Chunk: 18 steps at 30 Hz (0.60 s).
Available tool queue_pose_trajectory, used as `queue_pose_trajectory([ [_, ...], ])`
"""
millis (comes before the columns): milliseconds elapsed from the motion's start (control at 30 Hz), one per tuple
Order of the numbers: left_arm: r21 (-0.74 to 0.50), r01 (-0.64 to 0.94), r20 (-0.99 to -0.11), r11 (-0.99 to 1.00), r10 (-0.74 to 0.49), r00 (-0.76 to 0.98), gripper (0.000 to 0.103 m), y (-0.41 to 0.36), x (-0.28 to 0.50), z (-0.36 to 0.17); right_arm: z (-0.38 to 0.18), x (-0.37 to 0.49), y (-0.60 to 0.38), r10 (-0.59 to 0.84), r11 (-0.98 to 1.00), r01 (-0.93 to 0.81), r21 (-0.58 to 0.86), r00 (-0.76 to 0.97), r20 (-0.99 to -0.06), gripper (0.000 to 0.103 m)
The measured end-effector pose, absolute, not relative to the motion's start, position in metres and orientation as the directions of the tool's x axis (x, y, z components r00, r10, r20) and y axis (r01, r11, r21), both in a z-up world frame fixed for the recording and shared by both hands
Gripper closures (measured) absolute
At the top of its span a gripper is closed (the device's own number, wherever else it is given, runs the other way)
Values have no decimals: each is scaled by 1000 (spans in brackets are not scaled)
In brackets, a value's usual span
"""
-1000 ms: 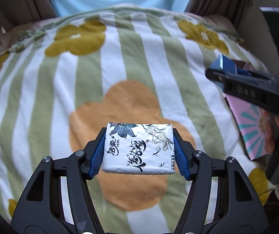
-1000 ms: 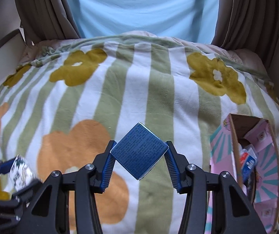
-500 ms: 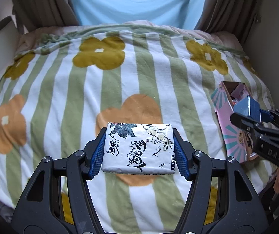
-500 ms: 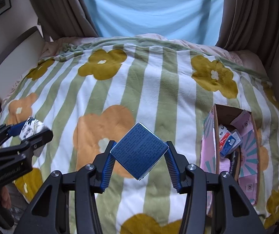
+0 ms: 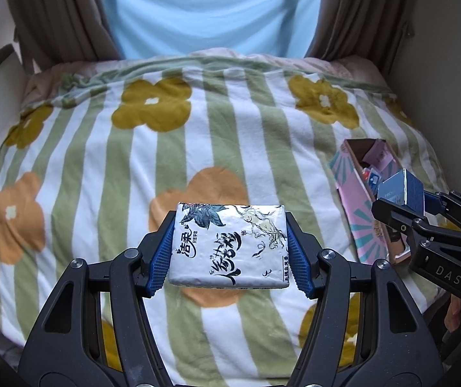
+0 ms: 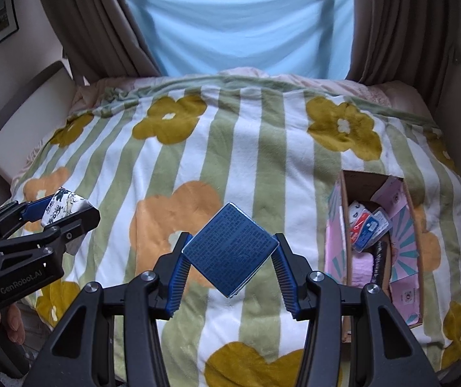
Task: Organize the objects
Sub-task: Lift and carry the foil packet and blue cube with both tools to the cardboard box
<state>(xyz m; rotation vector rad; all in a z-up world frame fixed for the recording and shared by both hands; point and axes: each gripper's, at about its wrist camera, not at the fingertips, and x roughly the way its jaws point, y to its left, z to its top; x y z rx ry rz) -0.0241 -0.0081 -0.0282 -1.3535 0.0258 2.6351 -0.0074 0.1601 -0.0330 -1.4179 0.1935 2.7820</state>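
Both grippers now sit higher above the bed than a second ago: more of the striped flower blanket is visible, and the cardboard box at the right shows in full. I count two grippers, two held items and one box.

Left gripper: I read its jaws as clamped on one tissue pack, blue pads pressing its two short ends. The pack is a white, soft rectangular packet with black calligraphy and an ink-style flower drawing, held flat and clear of the blanket.

Right gripper: I read its jaws as clamped on one blue box, gripped at two opposite corners so it sits as a diamond. Its top face is dark blue with fine print and a pale edge. It hangs above the blanket, left of the cardboard box.

The cardboard box lies open on the blanket, pink with teal rays on its flaps, holding several small packets; I cannot count them exactly.
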Motion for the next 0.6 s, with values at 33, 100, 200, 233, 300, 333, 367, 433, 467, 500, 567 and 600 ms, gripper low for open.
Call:
queue_pose_trajectory([
  [33,-67,-175,-807,-982,156,-570,44,-5,-26,-26,-30,-6,165,-38,-991,-81,107,-596,-802,57],
  [100,-64,-199,-801,-978,169,-574,44,5,-29,-21,-27,-3,175,-24,-988,-105,109,-603,-797,57],
  [200,-60,-245,-792,-968,196,-579,44,24,-37,-12,-22,3,192,4,-983,-150,110,-610,-792,57],
  [233,-60,-265,-788,-962,208,-579,44,32,-40,-9,-21,6,201,19,-978,-176,112,-611,-791,57],
  [300,-60,-307,-784,-950,235,-574,44,50,-47,-3,-20,10,216,40,-970,-215,116,-610,-792,57],
  [333,-58,-330,-782,-942,249,-571,44,60,-50,-1,-20,13,225,55,-964,-239,116,-607,-792,57],
  [367,-60,-354,-780,-933,265,-567,44,71,-54,1,-20,17,235,71,-958,-264,115,-604,-794,57],
  [433,-69,-403,-776,-913,303,-553,44,95,-62,4,-21,23,255,103,-944,-312,110,-594,-798,57],
  [467,-71,-420,-776,-905,315,-547,44,105,-65,6,-22,26,261,113,-939,-328,109,-589,-800,57],
  [500,-74,-441,-776,-894,330,-538,44,116,-69,5,-24,28,270,124,-932,-347,107,-582,-803,57],
  [567,-78,-484,-778,-871,357,-517,44,142,-77,4,-30,35,289,150,-916,-389,100,-562,-813,57],
  [600,-81,-506,-779,-859,371,-505,44,156,-80,2,-35,38,298,158,-908,-407,98,-550,-820,57],
])
